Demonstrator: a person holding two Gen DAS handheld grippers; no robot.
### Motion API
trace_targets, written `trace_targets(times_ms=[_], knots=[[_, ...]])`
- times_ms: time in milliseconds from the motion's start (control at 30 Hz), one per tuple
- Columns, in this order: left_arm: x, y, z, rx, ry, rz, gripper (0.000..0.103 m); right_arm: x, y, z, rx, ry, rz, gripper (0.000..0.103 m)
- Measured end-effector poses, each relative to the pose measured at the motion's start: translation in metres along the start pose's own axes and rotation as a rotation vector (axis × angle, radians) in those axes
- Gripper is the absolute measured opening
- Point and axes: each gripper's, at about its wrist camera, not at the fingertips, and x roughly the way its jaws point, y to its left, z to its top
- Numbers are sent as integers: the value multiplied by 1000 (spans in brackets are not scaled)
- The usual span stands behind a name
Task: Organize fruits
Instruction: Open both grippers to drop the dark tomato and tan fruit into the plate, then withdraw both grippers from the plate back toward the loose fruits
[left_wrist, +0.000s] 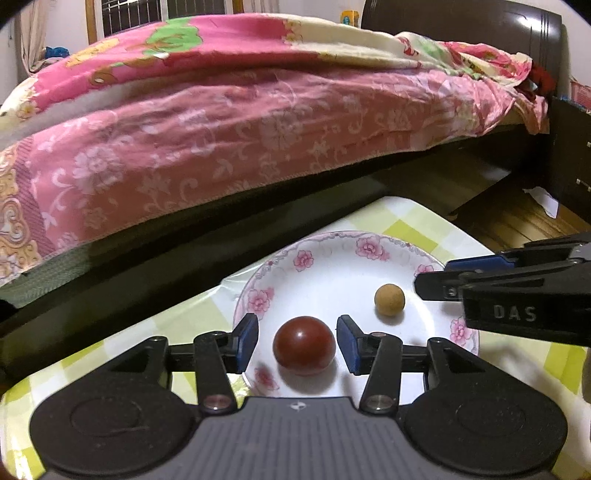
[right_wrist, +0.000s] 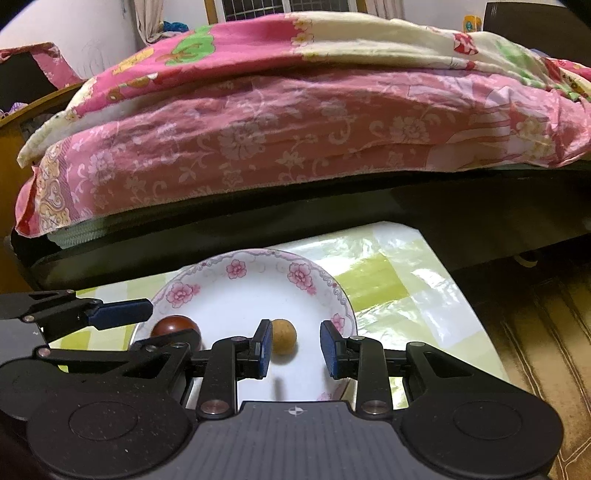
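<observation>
A dark red round fruit lies on a white plate with pink flowers. My left gripper is open around it, with a gap showing at each blue pad. A small tan round fruit sits further right on the same plate. In the right wrist view my right gripper is open, and the tan fruit sits right beside its left pad with a wide gap to the right pad. The red fruit is partly hidden behind my left gripper. My right gripper enters the left wrist view from the right.
The plate stands on a small table with a glossy yellow-green checked cover. A bed with a pink flowered quilt runs close behind the table. Wooden floor lies to the right of the table edge.
</observation>
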Motion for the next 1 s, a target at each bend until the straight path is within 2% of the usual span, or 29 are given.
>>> trace_targets(times_ms=[267, 633, 800, 1000], knots=[[-34, 4, -16, -15, -9, -17, 54, -28, 3, -14, -4, -1, 8, 27], [-81, 13, -71, -22, 61, -57, 54, -61, 19, -63, -55, 85, 66, 28], [-92, 16, -93, -10, 107, -67, 54, -70, 28, -75, -73, 114, 72, 28], [-88, 18, -101, -17, 113, -83, 54, -73, 30, -90, -43, 150, 82, 29]])
